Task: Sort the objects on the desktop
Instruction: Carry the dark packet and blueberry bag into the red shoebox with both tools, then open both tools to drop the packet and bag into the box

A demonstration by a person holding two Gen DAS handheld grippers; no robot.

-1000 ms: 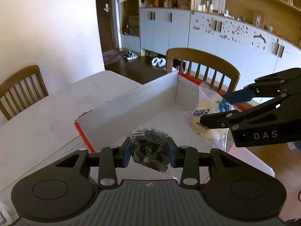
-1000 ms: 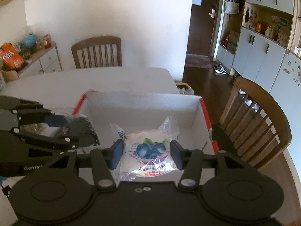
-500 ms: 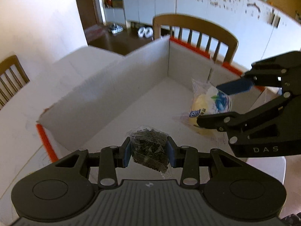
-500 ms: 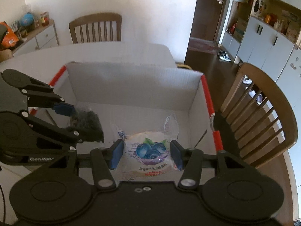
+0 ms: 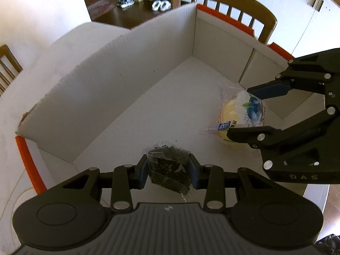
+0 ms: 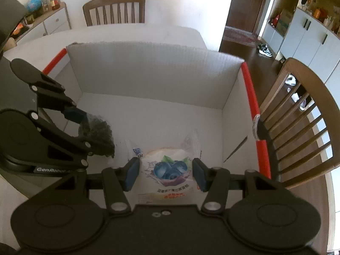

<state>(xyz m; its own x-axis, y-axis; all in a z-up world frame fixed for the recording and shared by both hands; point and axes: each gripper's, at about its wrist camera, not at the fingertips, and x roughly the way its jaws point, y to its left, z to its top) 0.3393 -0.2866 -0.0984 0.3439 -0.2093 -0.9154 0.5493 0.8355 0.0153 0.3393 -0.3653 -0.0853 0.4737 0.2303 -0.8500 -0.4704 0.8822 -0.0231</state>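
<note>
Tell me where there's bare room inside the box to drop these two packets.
The box floor is bare along the long far wall and into the far corner. It is crowded only near the front, where the left gripper and right gripper hold the dark packet and blueberry packet.

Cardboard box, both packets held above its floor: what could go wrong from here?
1. The left tool and the right tool are close together inside the box; they may bump on release.
2. The dark packet has loose film hanging below the pads; it could cling when the tool opens.
3. The blueberry bun packet looks soft and could get squashed.
</note>
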